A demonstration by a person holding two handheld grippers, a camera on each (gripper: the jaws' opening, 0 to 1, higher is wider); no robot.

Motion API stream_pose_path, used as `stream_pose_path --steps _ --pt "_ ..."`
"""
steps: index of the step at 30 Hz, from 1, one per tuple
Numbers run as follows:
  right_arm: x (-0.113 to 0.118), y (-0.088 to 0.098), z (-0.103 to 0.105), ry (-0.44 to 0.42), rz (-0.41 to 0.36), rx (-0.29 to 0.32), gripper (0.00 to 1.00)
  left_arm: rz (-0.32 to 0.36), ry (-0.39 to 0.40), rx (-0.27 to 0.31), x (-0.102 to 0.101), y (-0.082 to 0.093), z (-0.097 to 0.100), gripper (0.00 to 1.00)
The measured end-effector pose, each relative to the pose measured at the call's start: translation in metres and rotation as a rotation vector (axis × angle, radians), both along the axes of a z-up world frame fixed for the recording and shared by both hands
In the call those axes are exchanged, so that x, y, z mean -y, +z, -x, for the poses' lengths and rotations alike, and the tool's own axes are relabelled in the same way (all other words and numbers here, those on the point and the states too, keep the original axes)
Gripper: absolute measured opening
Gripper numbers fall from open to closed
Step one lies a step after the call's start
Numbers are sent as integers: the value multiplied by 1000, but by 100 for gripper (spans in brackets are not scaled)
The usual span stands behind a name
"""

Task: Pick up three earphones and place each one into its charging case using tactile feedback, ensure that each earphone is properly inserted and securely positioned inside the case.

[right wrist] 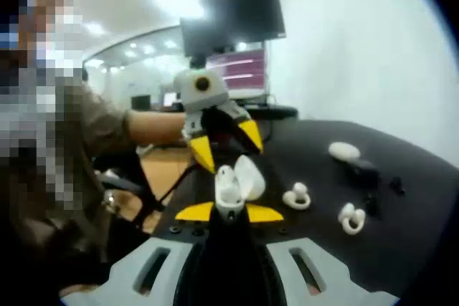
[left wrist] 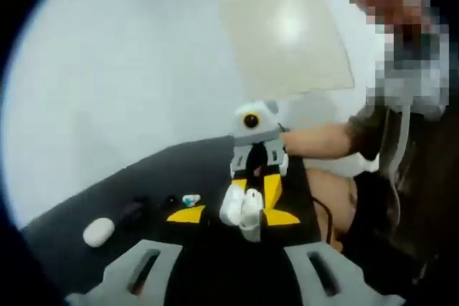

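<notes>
The person (right wrist: 64, 141) sits at 9 o'clock in the right gripper view and at 3 o'clock in the left gripper view. The black table (right wrist: 401, 198) spans the lower half of both views.

In the right gripper view, a dark monitor (right wrist: 233, 16) hangs at 12 o'clock. The left gripper (right wrist: 228, 148), seen from the front, has its yellow-tipped jaws spread apart with nothing between them. Just below it, at centre, the right gripper (right wrist: 229, 213) clamps the open white charging case (right wrist: 237, 184), lid raised, between its yellow tips. At 3 to 4 o'clock lie two white earphones, one (right wrist: 296, 197) near the case and one (right wrist: 351, 218) farther out. A closed white case (right wrist: 344, 151) and small dark items (right wrist: 362, 173) lie beyond.

The left gripper view shows the opposite side: the right gripper (left wrist: 253, 213) at centre gripping the case (left wrist: 242, 206). At 8 o'clock lie the closed white case (left wrist: 98, 231), dark items (left wrist: 133, 213) and a small bluish earphone (left wrist: 190, 199).
</notes>
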State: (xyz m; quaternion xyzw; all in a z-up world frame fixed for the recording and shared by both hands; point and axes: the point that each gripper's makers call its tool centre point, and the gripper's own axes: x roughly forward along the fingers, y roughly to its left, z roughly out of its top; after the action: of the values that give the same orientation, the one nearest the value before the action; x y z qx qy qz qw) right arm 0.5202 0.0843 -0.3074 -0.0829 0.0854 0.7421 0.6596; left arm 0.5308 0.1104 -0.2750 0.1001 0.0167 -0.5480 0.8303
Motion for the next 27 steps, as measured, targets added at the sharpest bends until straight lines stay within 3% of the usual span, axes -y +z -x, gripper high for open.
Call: stream_pose_path --steps 5,10,12,20,27 --pt "0 0 -1 1 0 -18 17 -16 -41 -24 9 -11 2 29" --pt "0 0 0 2 0 -22 17 -33 -28 -19 11 -19 -1 27" --pt "0 -1 0 3 1 -30 17 -43 -16 11 10 -19 -2 26" --pt "1 -2 -1 -8 15 -88 17 -43 0 45 9 -18 -3 26" --pt "-1 -3 -6 -29 35 -200 17 -71 19 150 7 -15 -4 24"
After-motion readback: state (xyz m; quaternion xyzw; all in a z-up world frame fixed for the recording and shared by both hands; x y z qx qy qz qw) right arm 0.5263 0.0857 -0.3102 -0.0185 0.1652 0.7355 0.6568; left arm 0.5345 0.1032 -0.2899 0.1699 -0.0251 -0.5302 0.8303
